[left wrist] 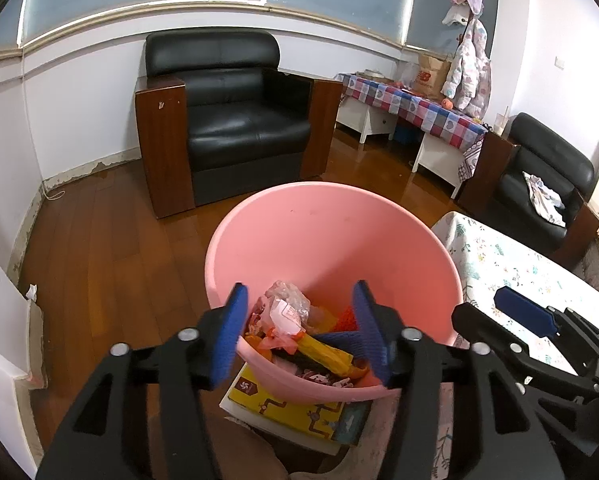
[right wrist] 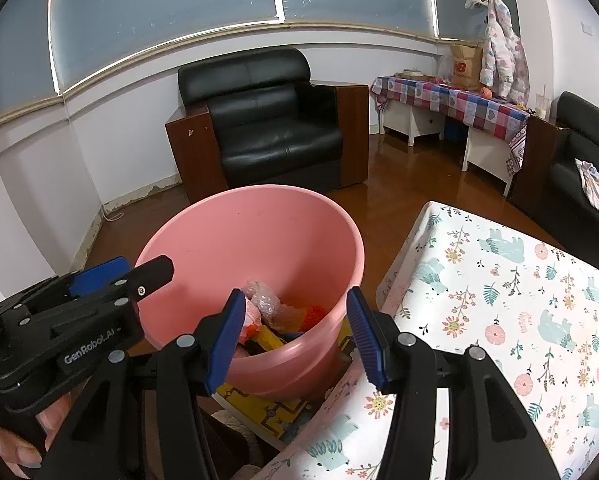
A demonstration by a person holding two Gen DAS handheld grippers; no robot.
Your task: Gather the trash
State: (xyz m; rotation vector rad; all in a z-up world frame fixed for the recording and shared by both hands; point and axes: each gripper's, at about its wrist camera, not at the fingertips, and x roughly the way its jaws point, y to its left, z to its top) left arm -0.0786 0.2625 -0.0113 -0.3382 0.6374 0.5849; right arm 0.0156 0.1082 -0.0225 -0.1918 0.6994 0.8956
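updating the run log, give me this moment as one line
phase: trash in pink bucket | left gripper: open, empty, over bucket | right gripper: open, empty | floral tablecloth: no trash in view

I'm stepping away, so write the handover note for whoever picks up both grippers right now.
Left gripper: jaws open, empty, over the near rim of the pink bin.
Right gripper: jaws open, empty, between bin and floral-cloth table.
Bin sits on a yellow box and already holds wrappers and plastic trash.
Done: that trash is binned.
Left: no loose trash shows on the table here; look around the room.
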